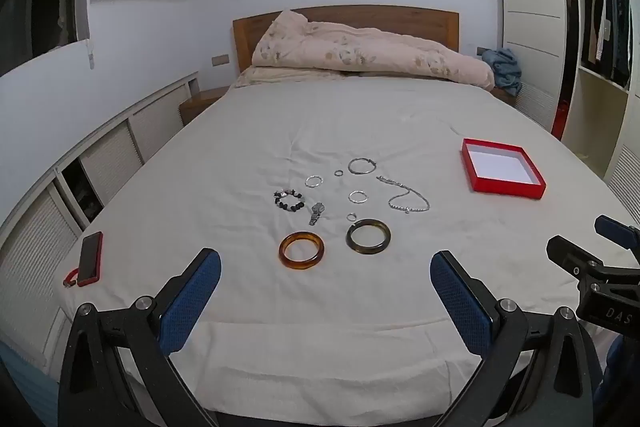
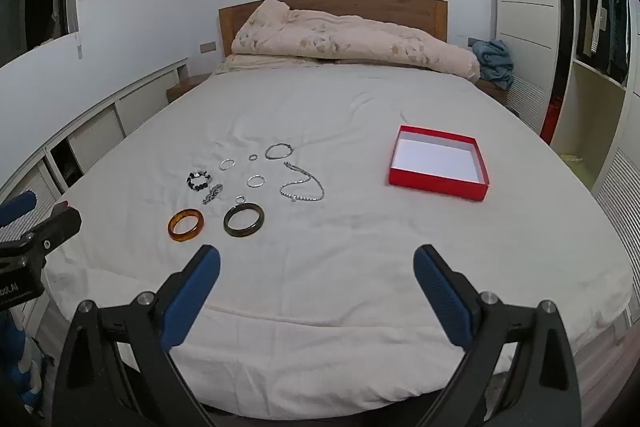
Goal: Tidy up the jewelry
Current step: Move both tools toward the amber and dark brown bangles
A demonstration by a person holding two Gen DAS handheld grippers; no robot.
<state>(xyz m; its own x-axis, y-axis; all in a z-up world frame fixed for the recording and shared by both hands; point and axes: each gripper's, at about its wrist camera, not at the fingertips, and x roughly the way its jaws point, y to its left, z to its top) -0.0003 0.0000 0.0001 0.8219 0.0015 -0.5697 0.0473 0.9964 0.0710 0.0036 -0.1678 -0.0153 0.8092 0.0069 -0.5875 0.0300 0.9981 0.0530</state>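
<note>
Several pieces of jewelry lie on the white bed sheet (image 1: 320, 327): an amber bangle (image 1: 301, 250) (image 2: 185, 225), a dark green bangle (image 1: 368, 236) (image 2: 243, 219), a black bead bracelet (image 1: 289, 200) (image 2: 198, 180), a silver chain necklace (image 1: 406, 195) (image 2: 303, 183), and several silver rings and hoops (image 1: 362, 165) (image 2: 279, 150). An open red box (image 1: 501, 167) (image 2: 438, 161) with a white inside sits empty to the right. My left gripper (image 1: 325, 269) is open above the bed's near edge, before the bangles. My right gripper (image 2: 316, 263) is open, further right.
A red phone (image 1: 90, 258) lies at the bed's left edge. A rolled quilt (image 1: 372, 53) lies by the wooden headboard (image 1: 420, 19). Low cabinets (image 1: 100, 163) run along the left; a wardrobe with hanging clothes (image 1: 604, 19) stands at right.
</note>
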